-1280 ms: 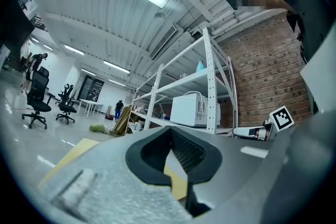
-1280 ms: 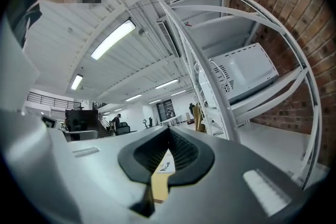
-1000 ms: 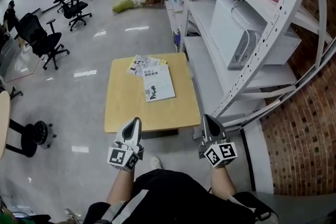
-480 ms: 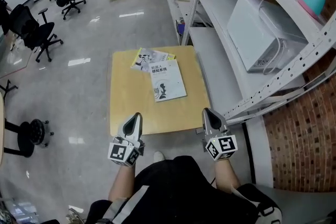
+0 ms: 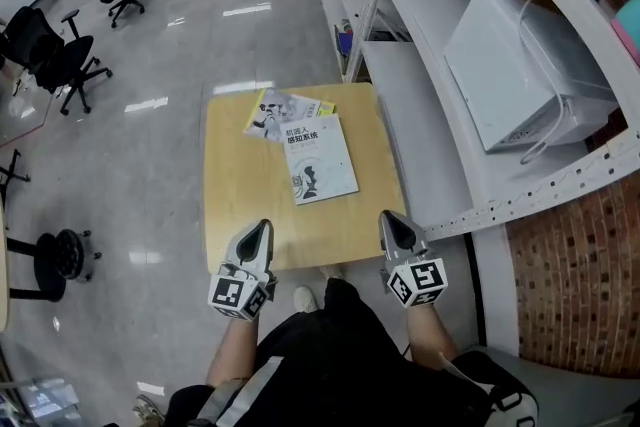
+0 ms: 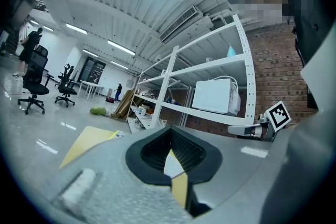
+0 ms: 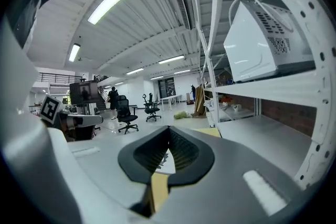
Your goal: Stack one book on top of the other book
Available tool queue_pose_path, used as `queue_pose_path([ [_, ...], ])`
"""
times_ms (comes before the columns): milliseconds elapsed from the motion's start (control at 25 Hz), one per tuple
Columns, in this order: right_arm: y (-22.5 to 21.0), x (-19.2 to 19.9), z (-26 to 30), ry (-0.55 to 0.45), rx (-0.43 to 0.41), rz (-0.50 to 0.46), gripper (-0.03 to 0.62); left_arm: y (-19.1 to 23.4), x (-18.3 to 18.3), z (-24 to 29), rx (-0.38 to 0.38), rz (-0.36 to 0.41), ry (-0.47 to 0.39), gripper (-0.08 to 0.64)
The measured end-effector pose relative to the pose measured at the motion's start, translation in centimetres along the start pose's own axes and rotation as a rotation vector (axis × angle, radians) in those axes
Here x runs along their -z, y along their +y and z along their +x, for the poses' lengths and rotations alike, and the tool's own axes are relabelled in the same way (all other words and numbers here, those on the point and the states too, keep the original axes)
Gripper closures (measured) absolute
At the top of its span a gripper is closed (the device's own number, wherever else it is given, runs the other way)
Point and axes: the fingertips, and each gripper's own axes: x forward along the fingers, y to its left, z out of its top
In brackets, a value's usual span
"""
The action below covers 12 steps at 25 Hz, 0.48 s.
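Note:
A white book (image 5: 319, 159) lies on the low yellow wooden table (image 5: 245, 205), toward its far right. It partly covers a second book with a yellow-and-white cover (image 5: 274, 112) at the table's far edge. In the head view my left gripper (image 5: 259, 233) hovers at the table's near left edge, jaws shut and empty. At the near right edge my right gripper (image 5: 391, 226) is shut and empty too. Both grippers are well short of the books. Through the shut jaws, the left gripper (image 6: 169, 150) and right gripper (image 7: 168, 150) views show a sliver of table and white book.
A white metal shelving rack (image 5: 470, 75) runs along the table's right side and holds a white appliance (image 5: 520, 80). Black office chairs (image 5: 60, 55) stand on the grey floor to the left. My legs and a shoe (image 5: 303, 298) are just below the table.
Both grippers have moved forward toward the table's near edge and sunk a little. The table and books now sit closer in the head view. The jaws stayed shut.

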Motion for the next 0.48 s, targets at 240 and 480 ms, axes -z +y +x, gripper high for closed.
queue_pose_path([
  [240,-3.5,3.1,6.1,0.077,-0.028,0.071,0.586,2.3,3.4,5.5,-0.019,-0.026,0.071,0.558],
  [480,-6.3,7.3,10.2,0.126,-0.003,0.135,0.586,3.7,7.7,8.8,-0.035,-0.070,0.132,0.558],
])
